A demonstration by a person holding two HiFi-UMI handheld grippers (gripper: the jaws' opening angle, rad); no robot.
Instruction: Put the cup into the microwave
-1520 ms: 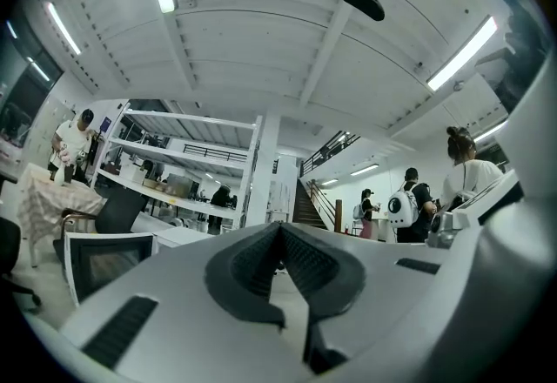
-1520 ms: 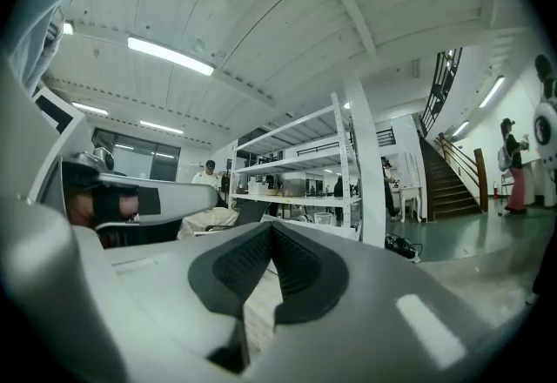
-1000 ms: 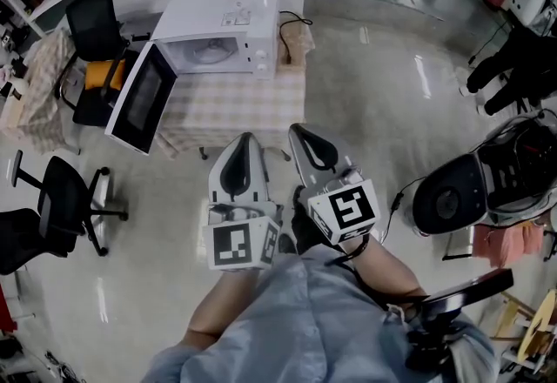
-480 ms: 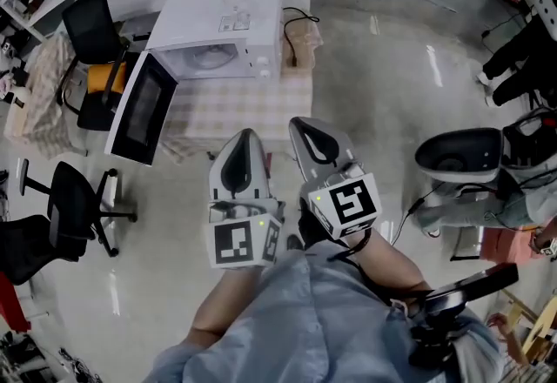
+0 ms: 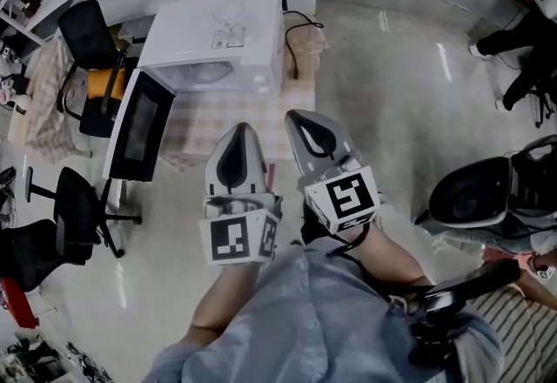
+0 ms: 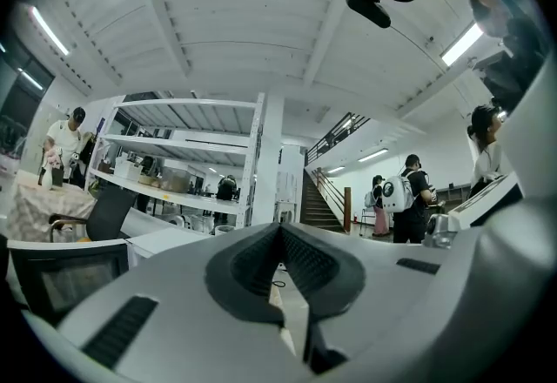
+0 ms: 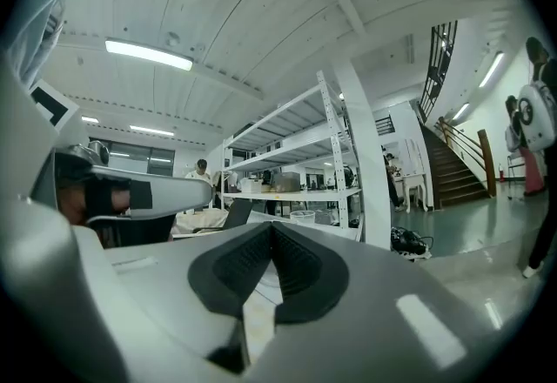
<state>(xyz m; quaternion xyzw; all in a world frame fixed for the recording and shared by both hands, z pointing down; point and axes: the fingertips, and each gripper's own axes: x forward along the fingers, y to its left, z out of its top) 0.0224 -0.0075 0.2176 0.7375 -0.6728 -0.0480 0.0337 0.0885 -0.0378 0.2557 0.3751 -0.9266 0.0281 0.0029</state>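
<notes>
- Currently the cup (image 5: 228, 14) is clear and faint; it looks to stand on top of the microwave (image 5: 187, 33), toward the far side.
- Microwave is white, with its door (image 5: 137, 124) swung open to the left and the cavity facing near. It sits on a checked-cloth table (image 5: 228, 116).
- Left gripper (image 5: 240, 129): jaws pressed together, nothing between them. It is at the table's near side, apart from the microwave.
- Right gripper (image 5: 298, 116): jaws pressed together, empty, just right of the left one.
- Black office chairs (image 5: 61, 216) are on the floor at left.
</notes>
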